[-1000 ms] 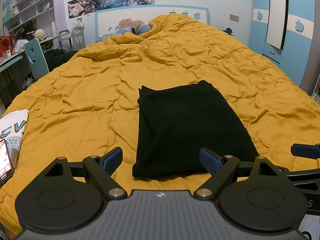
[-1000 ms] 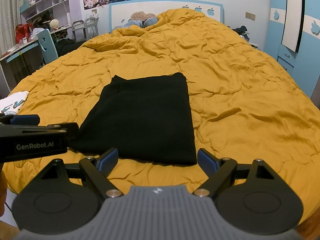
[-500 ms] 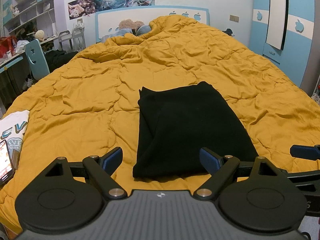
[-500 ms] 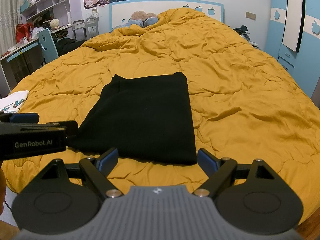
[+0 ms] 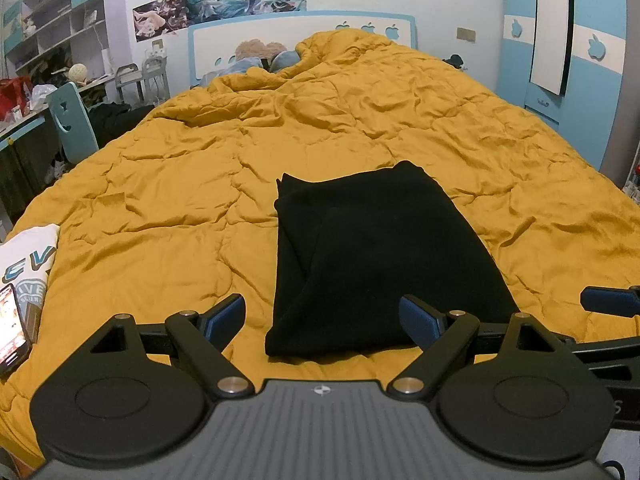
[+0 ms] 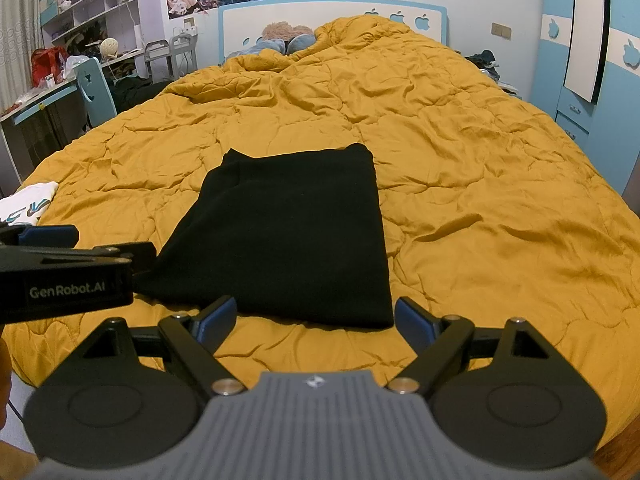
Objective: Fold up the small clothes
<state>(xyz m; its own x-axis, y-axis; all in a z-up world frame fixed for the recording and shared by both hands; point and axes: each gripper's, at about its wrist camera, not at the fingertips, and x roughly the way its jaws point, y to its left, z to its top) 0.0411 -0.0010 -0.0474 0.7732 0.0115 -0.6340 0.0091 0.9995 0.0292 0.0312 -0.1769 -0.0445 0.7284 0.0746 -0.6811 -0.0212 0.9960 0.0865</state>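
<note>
A black garment (image 5: 376, 264) lies folded in a long rectangle on the yellow quilt (image 5: 160, 208); it also shows in the right wrist view (image 6: 288, 236). My left gripper (image 5: 322, 316) is open and empty, just short of the garment's near edge, at its left corner. My right gripper (image 6: 316, 314) is open and empty, just short of the near edge, at its right corner. The left gripper's body (image 6: 64, 280) shows at the left of the right wrist view. A finger of the right gripper (image 5: 608, 300) shows at the right edge of the left wrist view.
A white printed shirt (image 5: 28, 256) and a lit phone (image 5: 14, 328) lie at the bed's left edge. A desk and blue chair (image 5: 72, 120) stand to the left. Blue wardrobes (image 5: 568, 40) stand to the right. Pillows and a plush toy (image 6: 286, 36) lie at the headboard.
Both grippers have drifted slightly; the garment sits a touch lower in the left wrist view. Nothing was taken hold of or let go.
</note>
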